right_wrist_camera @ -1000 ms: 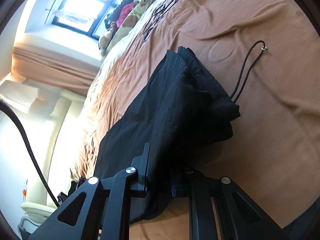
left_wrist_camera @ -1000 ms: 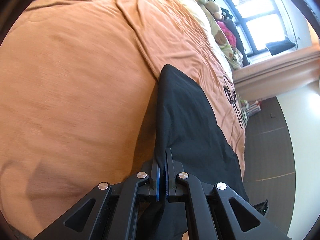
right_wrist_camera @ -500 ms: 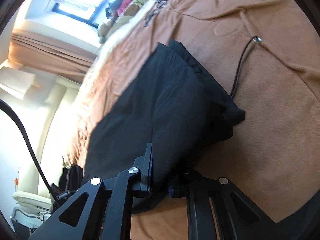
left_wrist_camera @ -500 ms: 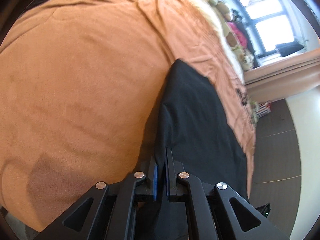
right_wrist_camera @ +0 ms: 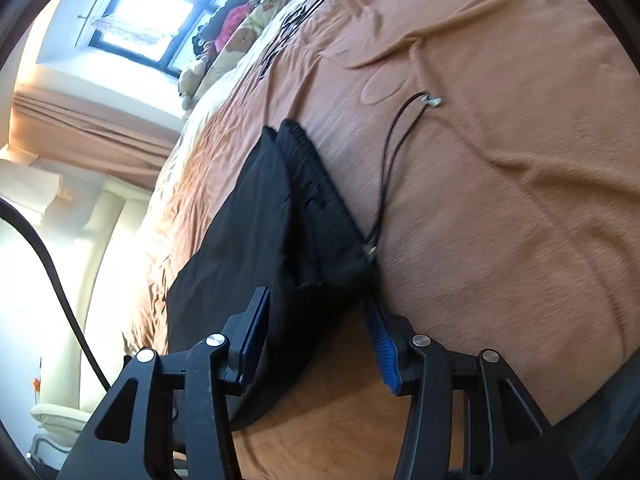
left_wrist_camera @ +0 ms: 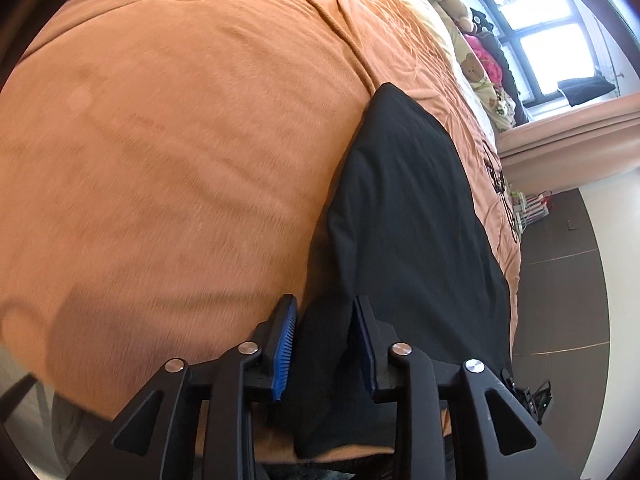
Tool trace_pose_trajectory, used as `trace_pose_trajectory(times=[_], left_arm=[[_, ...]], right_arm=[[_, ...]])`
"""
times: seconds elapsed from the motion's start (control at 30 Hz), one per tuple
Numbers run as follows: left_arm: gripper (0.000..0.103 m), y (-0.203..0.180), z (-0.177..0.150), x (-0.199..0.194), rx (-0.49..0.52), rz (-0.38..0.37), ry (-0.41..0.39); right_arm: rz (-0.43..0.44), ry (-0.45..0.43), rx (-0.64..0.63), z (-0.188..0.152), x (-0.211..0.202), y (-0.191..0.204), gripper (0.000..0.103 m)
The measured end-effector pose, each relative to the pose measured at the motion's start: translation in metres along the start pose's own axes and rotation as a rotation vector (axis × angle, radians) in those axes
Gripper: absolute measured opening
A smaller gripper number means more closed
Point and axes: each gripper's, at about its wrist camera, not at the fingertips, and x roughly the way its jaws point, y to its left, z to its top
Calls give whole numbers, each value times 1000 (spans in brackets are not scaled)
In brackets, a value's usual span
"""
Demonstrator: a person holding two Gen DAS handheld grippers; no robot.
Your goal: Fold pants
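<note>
Black pants [left_wrist_camera: 408, 216] lie folded lengthwise on an orange blanket [left_wrist_camera: 180, 152]. In the left wrist view my left gripper [left_wrist_camera: 324, 316] is open, its blue-padded fingers [left_wrist_camera: 284, 344] spread around the near end of the pants. In the right wrist view the pants [right_wrist_camera: 260, 240] show their waistband end, with a black drawstring [right_wrist_camera: 394, 152] trailing onto the blanket. My right gripper [right_wrist_camera: 316, 316] is open, its fingers either side of the cloth's near edge.
The bed's blanket [right_wrist_camera: 500, 160] has wrinkles. Plush toys and pillows [left_wrist_camera: 472, 60] sit at the far end under a window [left_wrist_camera: 540, 20]. Dark floor [left_wrist_camera: 560, 300] lies beside the bed. A black cable [right_wrist_camera: 52, 264] hangs at left.
Both grippers were shut on the pants and have opened, letting the cloth go onto the blanket. The pants have settled lower and flatter.
</note>
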Motion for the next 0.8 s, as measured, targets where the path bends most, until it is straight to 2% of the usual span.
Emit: trace_pose_trajectory(times=[0.1, 0.17, 0.23, 0.33, 0.4, 0.5, 0.53, 0.8], left_arm=[[33, 3, -12, -5, -3, -13, -7], [33, 6, -18, -7, -16, -26, -10], [33, 8, -23, -10, -21, -35, -22], [33, 12, -31, -12, -42, -58, -35], [32, 14, -35, -13, -46, -69, -47], [12, 16, -39, -13, -44, -66, -54], [10, 16, -41, -14, -42, -72, -61], [12, 22, -46, -20, -40, -106, -78]], right_arm=[[-28, -36, -48, -7, -3, 10, 46], [-34, -50, -78, -14, -3, 19, 37], [-48, -52, -106, -22, -9, 19, 24], [-44, -32, -86, -35, -5, 18, 14], [-52, -19, -90, -33, -16, 11, 14], [-46, -12, -95, -35, -23, 16, 14], [-46, -13, -98, -33, -27, 16, 14], [-60, -67, -229, -22, -63, 46, 17]])
